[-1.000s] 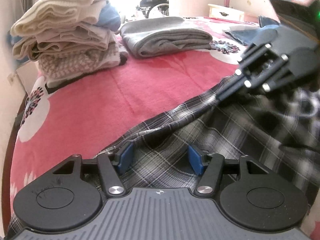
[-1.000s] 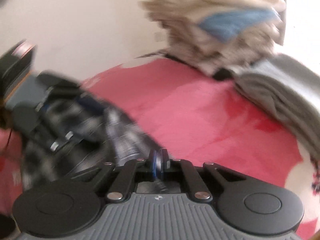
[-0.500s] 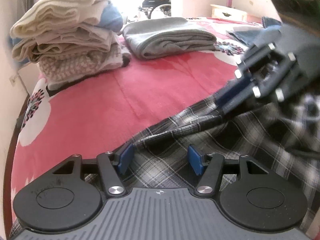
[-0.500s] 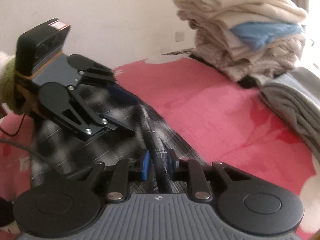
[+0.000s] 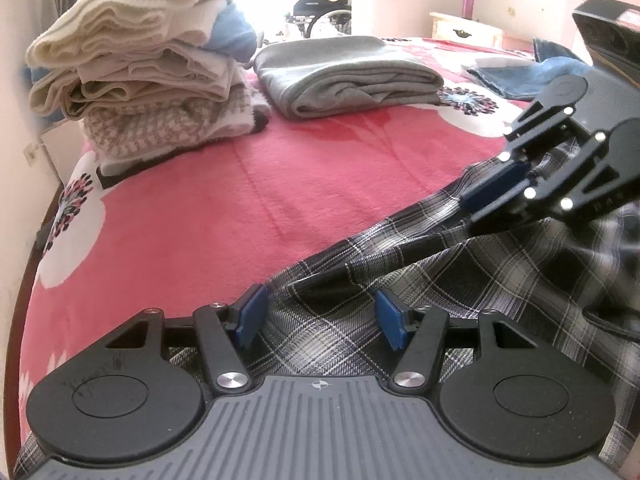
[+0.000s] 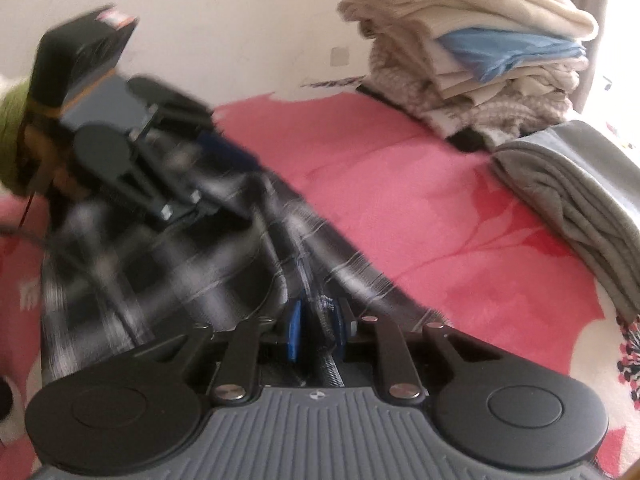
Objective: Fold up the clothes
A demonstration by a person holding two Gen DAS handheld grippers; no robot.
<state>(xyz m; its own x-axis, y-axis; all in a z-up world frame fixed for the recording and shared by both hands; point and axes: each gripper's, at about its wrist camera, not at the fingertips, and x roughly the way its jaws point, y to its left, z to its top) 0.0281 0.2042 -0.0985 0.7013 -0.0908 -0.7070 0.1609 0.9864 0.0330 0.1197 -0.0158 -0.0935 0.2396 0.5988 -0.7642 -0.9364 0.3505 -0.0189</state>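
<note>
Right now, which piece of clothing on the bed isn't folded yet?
The black-and-white plaid shirt, lying loose and rumpled on the pink blanket under both grippers. The grey sweater and the stacked pile are already folded.

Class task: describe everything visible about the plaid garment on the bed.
The plaid garment is thin woven cloth, checked black, grey and white. It lies rumpled on the pink bedspread, partly bunched into a ridge. The right claw pinches a gathered edge between its blue pads. The left claw sits open over it, gripping nothing.
</note>
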